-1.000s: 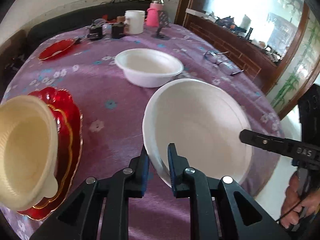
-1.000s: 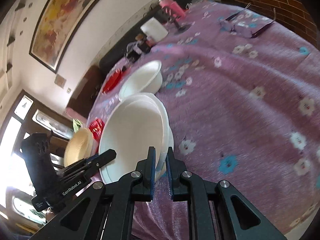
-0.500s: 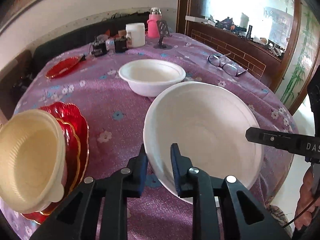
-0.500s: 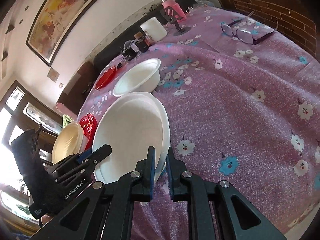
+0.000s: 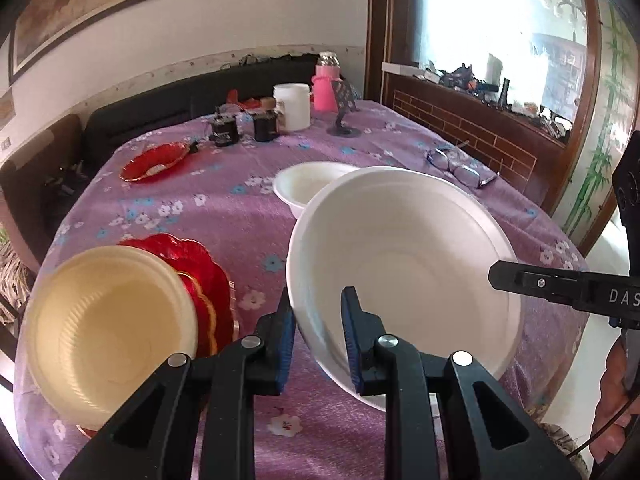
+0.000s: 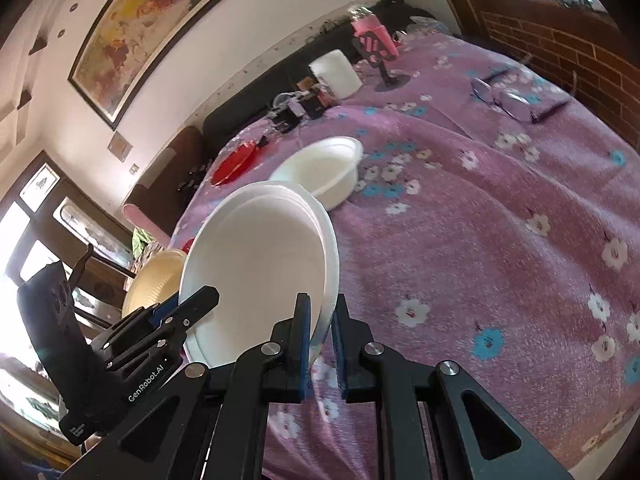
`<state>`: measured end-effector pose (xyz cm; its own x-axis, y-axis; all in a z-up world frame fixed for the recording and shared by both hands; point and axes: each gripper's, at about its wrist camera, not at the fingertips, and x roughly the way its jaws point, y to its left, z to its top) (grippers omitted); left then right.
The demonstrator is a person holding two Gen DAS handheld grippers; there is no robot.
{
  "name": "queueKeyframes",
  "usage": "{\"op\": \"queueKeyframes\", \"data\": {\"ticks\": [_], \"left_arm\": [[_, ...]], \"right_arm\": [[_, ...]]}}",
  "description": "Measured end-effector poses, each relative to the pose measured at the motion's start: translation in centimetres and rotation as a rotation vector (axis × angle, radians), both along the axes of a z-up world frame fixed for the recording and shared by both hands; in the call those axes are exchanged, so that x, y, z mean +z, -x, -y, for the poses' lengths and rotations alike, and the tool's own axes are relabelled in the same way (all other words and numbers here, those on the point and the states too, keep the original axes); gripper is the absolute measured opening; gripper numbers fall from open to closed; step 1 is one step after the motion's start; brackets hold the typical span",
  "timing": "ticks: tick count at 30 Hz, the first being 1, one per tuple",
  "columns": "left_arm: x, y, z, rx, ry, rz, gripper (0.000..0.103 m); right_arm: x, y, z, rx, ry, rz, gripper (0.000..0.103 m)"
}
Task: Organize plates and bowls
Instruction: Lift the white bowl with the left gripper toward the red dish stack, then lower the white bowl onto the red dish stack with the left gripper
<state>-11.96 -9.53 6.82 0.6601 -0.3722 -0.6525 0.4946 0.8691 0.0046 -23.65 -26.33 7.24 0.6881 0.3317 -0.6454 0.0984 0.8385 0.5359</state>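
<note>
White bowl (image 5: 404, 276), tilted above the purple table (image 5: 240, 216), is clamped at opposite rims by left gripper (image 5: 316, 336) and right gripper (image 6: 320, 340), with the smaller bowl (image 5: 308, 184) directly beyond.

Bright daylight from a blown-out window (image 5: 472, 12) upper right in the left wrist view, more glare through the door panes (image 6: 16, 240) at the right wrist view's left edge. Heavy fisheye bending, black vignette in corners. Soft shadows on the tablecloth (image 6: 500, 240); slight motion blur.
</note>
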Motion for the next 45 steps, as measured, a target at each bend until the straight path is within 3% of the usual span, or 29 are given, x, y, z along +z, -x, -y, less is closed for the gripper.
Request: {"op": "queueKeyframes", "data": {"ticks": [12,26,45], "left_arm": [[3.4,-0.3,-4.7,0.081,0.041,0.069,0.022],[6.4,-0.4,-13.1,0.250,0.061,0.144,0.022],[1.6,-3.2,-18.8,0.343,0.070,0.023,0.022]], "right_arm": [[3.2,-2.6,-3.7,0.090,0.008,0.055,0.012],[6.0,-7.0,-11.9,0.251,0.000,0.105,0.012],[3.2,-9.7,-18.1,0.331,0.035,0.014,0.012]]}}
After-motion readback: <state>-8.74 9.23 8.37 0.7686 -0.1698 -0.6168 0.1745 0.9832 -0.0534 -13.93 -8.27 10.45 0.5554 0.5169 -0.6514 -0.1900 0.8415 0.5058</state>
